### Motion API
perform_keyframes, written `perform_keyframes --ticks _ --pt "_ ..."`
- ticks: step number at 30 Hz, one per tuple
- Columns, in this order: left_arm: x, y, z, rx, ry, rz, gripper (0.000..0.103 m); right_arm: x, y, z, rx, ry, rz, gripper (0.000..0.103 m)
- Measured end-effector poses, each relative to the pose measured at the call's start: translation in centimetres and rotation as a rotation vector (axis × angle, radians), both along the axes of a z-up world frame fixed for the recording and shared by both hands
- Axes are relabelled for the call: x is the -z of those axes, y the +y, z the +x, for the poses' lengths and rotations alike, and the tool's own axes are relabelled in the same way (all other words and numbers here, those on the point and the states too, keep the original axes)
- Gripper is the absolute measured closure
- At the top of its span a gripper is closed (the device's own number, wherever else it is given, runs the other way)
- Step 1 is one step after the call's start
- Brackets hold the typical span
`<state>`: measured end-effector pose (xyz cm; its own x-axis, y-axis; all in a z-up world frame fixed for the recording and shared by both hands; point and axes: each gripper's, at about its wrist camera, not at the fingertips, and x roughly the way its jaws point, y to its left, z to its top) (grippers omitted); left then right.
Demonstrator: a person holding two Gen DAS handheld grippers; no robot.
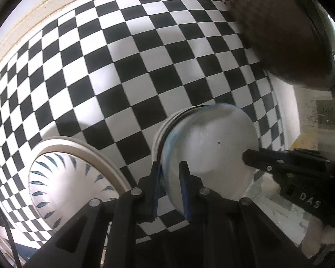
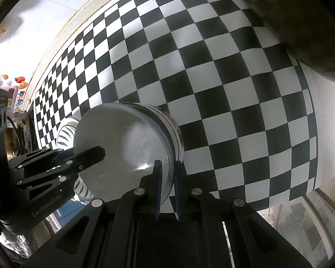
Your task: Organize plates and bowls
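Glass bowl (image 1: pixel 212 147) pinched on its rim by both the left tool (image 1: pixel 170 169) and right tool (image 2: pixel 167 169) over the checkered tabletop (image 1: pixel 145 67), patterned plate (image 1: pixel 73 185) nearby

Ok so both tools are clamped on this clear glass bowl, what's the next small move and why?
Probably lower it gently onto the white bowl beneath. The left tool and right tool grip opposite rims of the clear glass bowl, which seems partly nested in that bowl on the black-and-white checkered cloth; whether it is fully seated is unclear.
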<state>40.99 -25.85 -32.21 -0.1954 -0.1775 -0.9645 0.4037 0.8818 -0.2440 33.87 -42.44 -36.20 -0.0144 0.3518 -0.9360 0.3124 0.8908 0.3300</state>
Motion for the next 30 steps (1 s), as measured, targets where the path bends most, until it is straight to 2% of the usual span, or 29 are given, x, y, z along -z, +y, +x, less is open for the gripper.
perform_keyframes --ticks 5,17,22,26,28,30 --pt "0.1 0.2 0.0 -0.009 0.012 -0.002 0.087 -0.2 0.3 0.1 -0.010 -0.005 -0.003 0.091" --pt "-1.1 0.1 -0.3 -0.008 -0.027 0.023 0.087 -0.3 0.5 0.1 -0.012 -0.007 -0.023 0.091" --pt "-3.5 0.1 -0.9 -0.006 -0.095 0.034 0.087 -1.6 0.9 -0.3 -0.025 -0.035 -0.067 0.091" --pt "-5.7 0.1 -1.5 -0.003 -0.161 0.044 0.087 -4.0 1.7 -0.9 -0.054 -0.085 -0.095 0.090" --pt "-6.8 0.4 -1.8 -0.009 -0.180 0.031 0.086 -5.3 1.9 -1.3 -0.063 -0.100 -0.105 0.081" --pt "-7.8 0.7 -2.0 -0.012 -0.196 0.024 0.085 -6.7 2.1 -1.7 -0.065 -0.126 -0.114 0.055"
